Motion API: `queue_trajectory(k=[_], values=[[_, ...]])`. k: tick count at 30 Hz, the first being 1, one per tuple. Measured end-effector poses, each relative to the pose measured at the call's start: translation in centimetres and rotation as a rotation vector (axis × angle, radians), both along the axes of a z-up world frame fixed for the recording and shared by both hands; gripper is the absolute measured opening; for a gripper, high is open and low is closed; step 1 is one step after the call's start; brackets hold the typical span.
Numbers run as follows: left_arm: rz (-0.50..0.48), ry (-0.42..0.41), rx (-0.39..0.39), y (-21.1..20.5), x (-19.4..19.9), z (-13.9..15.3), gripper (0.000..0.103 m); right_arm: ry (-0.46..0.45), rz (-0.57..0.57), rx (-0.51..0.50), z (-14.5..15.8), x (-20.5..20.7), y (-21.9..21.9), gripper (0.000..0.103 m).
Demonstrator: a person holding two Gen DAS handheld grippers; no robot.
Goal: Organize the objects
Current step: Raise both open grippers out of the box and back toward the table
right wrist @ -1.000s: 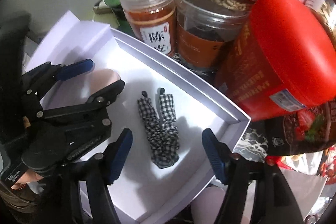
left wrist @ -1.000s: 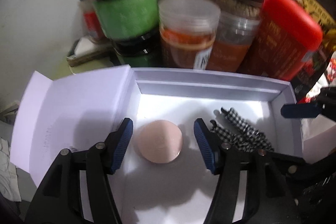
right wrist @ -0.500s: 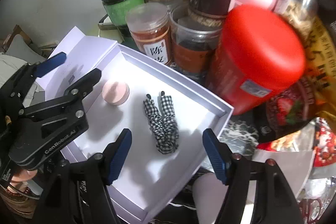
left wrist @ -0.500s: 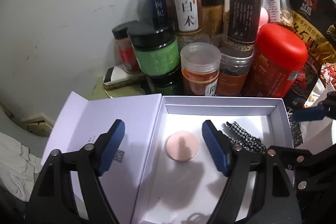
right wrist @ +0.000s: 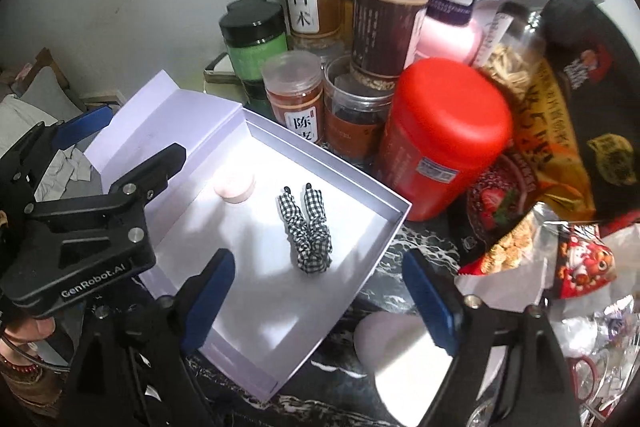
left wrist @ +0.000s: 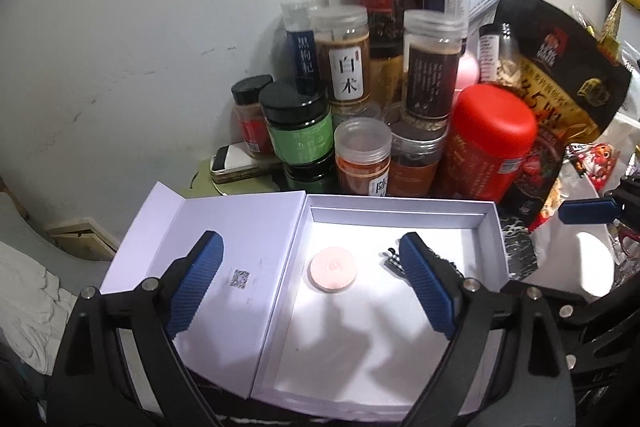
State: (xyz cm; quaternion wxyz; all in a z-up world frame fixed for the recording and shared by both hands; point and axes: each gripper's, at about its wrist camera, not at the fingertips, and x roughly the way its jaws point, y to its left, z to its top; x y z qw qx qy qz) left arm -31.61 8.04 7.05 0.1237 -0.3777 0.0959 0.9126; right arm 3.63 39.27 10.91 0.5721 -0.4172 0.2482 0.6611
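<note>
Both grippers hang empty, jaws spread wide: the left gripper (left wrist: pixel 310 287) and right gripper (right wrist: pixel 318 301) over the white box (left wrist: pixel 400 217). Inside it, the pink round compact (left wrist: pixel 332 268) lies mid-floor, the checked scrunchie (right wrist: pixel 307 227) nearer the right wall (lid flap open, left).

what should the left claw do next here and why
Probably swing the open white lid over the white box. The round pink compact and checked black-and-white scrunchie already lie inside, and the left claw and right claw are open, holding nothing.
</note>
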Motion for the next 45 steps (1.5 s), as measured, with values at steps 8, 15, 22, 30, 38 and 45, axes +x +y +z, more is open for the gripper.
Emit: queue_trajectory(k=[8, 15, 22, 30, 38, 45], values=[[0.002, 0.059, 0.000, -0.4, 3.5, 3.0, 0.090, -0.001, 0.035, 0.109, 2.7, 0.4, -3.6, 0.090], [-0.018, 0.096, 0.022, -0.7, 6.3, 5.0, 0.090, 0.042, 0.045, 0.180, 4.7, 0.9, -6.5, 0.090], [-0.036, 0.127, 0.029, -0.9, 9.2, 6.3, 0.090, 0.034, 0.062, 0.244, 5.6, 1.2, -9.1, 0.090], [-0.038, 0.122, 0.038, -1.5, 11.6, 6.0, 0.090, 0.016, 0.097, 0.268, 4.6, 1.4, -12.5, 0.090], [-0.042, 0.109, 0.026, -1.9, 14.4, 4.4, 0.090, 0.042, 0.117, 0.238, 2.5, 2.1, -15.0, 0.090], [-0.056, 0.081, 0.023, -2.1, 16.8, 2.8, 0.090, 0.048, 0.135, 0.219, 0.9, 2.3, -17.0, 0.090]])
